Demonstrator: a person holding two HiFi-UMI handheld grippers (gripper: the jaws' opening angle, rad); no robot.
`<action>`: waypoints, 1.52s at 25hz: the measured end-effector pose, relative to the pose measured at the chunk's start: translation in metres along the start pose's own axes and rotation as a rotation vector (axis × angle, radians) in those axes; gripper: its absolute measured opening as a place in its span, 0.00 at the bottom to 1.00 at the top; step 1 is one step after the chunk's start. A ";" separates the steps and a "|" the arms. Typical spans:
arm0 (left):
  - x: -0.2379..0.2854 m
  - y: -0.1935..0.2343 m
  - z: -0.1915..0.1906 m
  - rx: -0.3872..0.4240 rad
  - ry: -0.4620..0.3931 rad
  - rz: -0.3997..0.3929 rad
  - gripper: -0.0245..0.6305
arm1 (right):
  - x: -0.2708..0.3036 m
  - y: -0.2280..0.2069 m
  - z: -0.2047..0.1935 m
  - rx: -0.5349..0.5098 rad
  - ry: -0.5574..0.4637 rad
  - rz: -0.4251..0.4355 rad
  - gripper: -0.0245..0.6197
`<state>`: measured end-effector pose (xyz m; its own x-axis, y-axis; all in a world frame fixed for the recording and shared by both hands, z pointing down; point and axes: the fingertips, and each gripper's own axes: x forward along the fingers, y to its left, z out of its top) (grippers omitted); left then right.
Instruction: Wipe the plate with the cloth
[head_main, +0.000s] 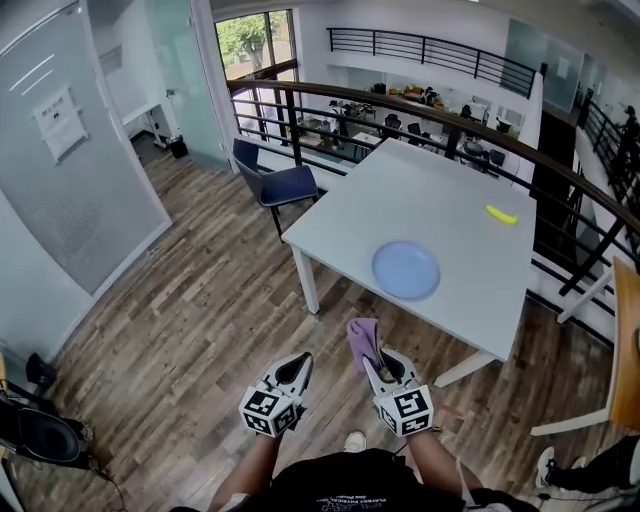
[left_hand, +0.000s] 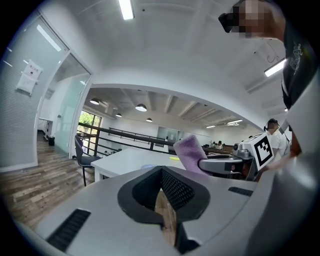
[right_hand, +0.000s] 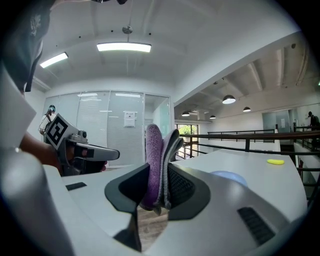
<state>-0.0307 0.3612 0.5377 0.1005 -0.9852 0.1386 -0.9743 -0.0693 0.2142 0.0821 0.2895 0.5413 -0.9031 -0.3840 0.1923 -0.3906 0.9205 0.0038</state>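
The right gripper (right_hand: 159, 186) had its jaws clenched on a folded purple cloth (right_hand: 153, 152), which stood upright between the pads and rose well above the fingertips. The left gripper (left_hand: 163, 186) had its jaws pressed together with nothing between them. Both were held side by side and apart, short of the white table (head_main: 430, 185) and over the wooden floor (head_main: 190, 320) in front of its near edge, pointing roughly level toward it. The cloth was clear of the table and touched nothing but the jaws. On the table, close to that near edge, lay a round pale blue plate (head_main: 406, 270), right way up, with nothing on it and well apart from both grippers. Further back on the table, toward its right side, lay a small yellow object (head_main: 501, 214), too small to identify. A dark blue chair (head_main: 285, 184) stood at the table's left side, and a dark railing (head_main: 400, 100) with a wooden top ran behind the table and curved round along its right. Beyond the railing, on a lower level behind the table, were desks and chairs.
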 end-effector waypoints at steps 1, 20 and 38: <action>0.006 0.001 0.001 -0.003 0.003 0.004 0.06 | 0.002 -0.006 0.000 0.003 0.001 0.003 0.20; 0.117 0.071 0.032 0.003 0.010 -0.049 0.06 | 0.088 -0.086 0.027 -0.007 -0.018 -0.062 0.20; 0.150 0.156 0.060 0.029 0.036 -0.197 0.06 | 0.199 -0.065 0.061 0.020 -0.014 -0.146 0.20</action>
<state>-0.1801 0.1929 0.5342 0.2962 -0.9461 0.1313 -0.9405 -0.2649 0.2126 -0.0833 0.1488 0.5195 -0.8387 -0.5151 0.1770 -0.5216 0.8531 0.0114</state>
